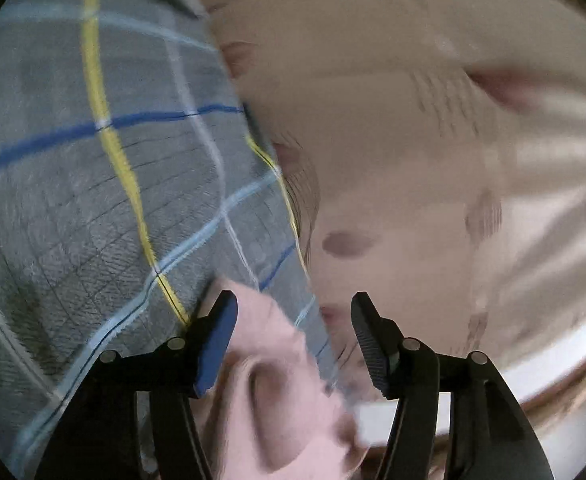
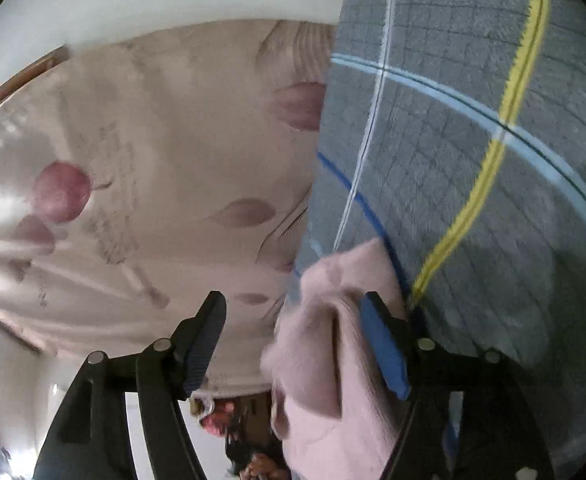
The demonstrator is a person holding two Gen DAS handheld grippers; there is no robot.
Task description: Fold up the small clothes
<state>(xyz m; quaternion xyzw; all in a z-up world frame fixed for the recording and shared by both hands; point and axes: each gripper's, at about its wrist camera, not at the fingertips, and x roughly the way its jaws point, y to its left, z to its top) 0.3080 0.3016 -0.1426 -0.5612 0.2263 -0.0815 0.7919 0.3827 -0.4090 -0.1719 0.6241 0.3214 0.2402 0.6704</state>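
Both my left tongs and right tongs stand released; the small pink fleece garment lies bunched on the near grey checked blanket, folding unfinished.

The soft pink knitted garment is the landmark. In the left wrist view it fills the left part of the gap between the left gripper fingers, lying against the blue-padded finger; the room to its right, up to the black ribbed finger, stands free. Beyond it, the grey checked blanket with yellow and blue stripes lies flat and unobstructed. In the right wrist view the garment crowds the right gripper blue pad, leaving open room to its left above the beige satin cover with mauve petals.
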